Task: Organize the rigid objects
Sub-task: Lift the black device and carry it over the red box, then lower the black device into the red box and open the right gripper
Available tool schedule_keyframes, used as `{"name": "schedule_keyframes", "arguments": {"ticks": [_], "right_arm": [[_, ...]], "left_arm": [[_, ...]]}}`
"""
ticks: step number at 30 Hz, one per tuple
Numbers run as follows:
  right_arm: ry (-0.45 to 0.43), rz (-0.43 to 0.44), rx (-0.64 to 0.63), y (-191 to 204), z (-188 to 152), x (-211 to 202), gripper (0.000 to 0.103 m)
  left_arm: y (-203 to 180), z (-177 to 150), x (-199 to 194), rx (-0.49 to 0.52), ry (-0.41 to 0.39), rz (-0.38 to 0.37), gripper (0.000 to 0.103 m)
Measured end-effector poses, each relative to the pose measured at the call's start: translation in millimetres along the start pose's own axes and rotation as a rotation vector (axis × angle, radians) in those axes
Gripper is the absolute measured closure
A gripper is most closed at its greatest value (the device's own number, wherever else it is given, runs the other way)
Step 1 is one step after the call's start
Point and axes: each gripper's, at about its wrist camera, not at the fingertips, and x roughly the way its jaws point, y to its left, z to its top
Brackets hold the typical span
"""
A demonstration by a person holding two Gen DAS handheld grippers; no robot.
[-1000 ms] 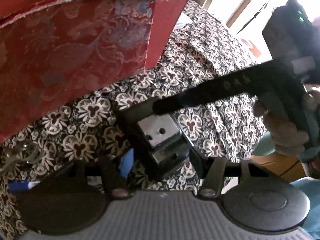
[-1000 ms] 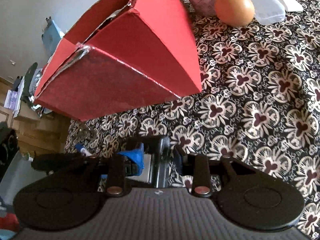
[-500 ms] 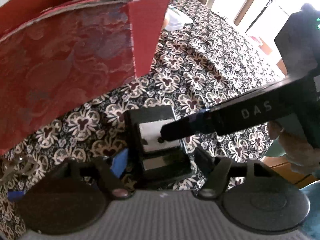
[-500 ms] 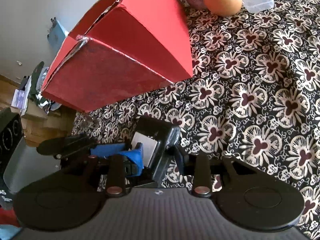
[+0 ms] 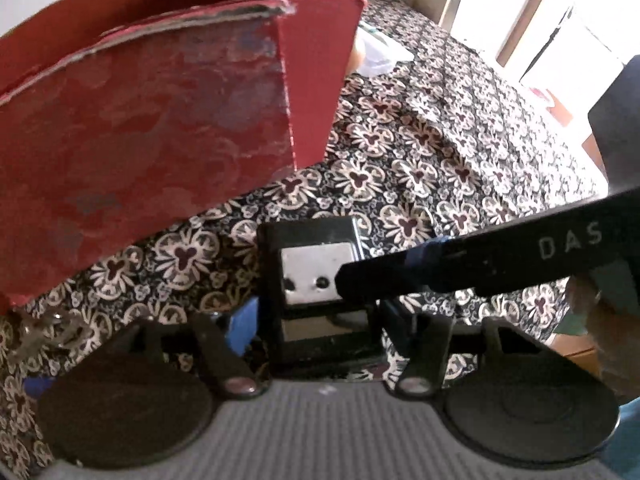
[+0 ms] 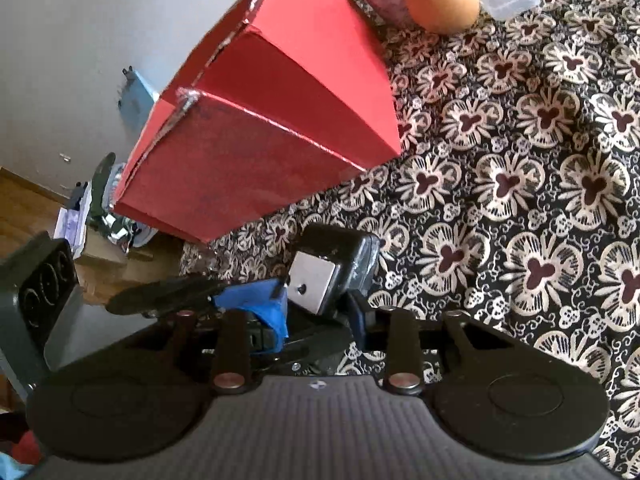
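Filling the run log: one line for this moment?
left gripper: shut on black box | right gripper: around same box | red box: behind, on patterned cloth

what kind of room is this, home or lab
Most likely a lived-in home, not a lab: a table under a black-and-cream floral patterned cloth, a worn red cardboard box standing on it, and wooden floorboards with household clutter beyond.
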Motion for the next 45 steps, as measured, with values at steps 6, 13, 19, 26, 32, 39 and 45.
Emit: {"name": "schedule_keyframes", "arguments": {"ticks": [6,13,19,26,32,39,45], "right_arm": [[-0.025,-0.026,0.016,1.6,0.9,-1.3,0.087],[-0.023,-0.036,0.142,-21.3,4.7,-3.8,0.085],[-0.013,0.036,0.235,-26.8,3.4,-1.1,0.086],[-0.075,0.031,0.133,5.6,5.8,-22.4,0.090],[-0.181,0.069,-0.051,61.6,20.7,-64.1,0.092],[-0.271,0.077,-0.158,102.1,76.1,-62.2,0.093],[-0.179,0.039,-0.218,129.4,139.3,-4.1,0.094]], "left_arm": [[4.5,1.6,-6.4,-0.013,-0.004,-0.035,0.042],[15.1,0.2,-9.1,-0.061,-0.001,-0.105,0.042],[23.6,2.4,-16.1,-0.085,-0.005,-0.164,0.042],[21.2,16.0,-46.8,-0.041,-0.070,-0.200,0.042],[17.6,44.5,-105.8,0.046,-0.232,-0.244,0.043],[50.7,90.6,-143.7,0.065,-0.363,-0.198,0.044],[101.4,129.4,-130.5,0.026,-0.334,-0.080,0.046]]}}
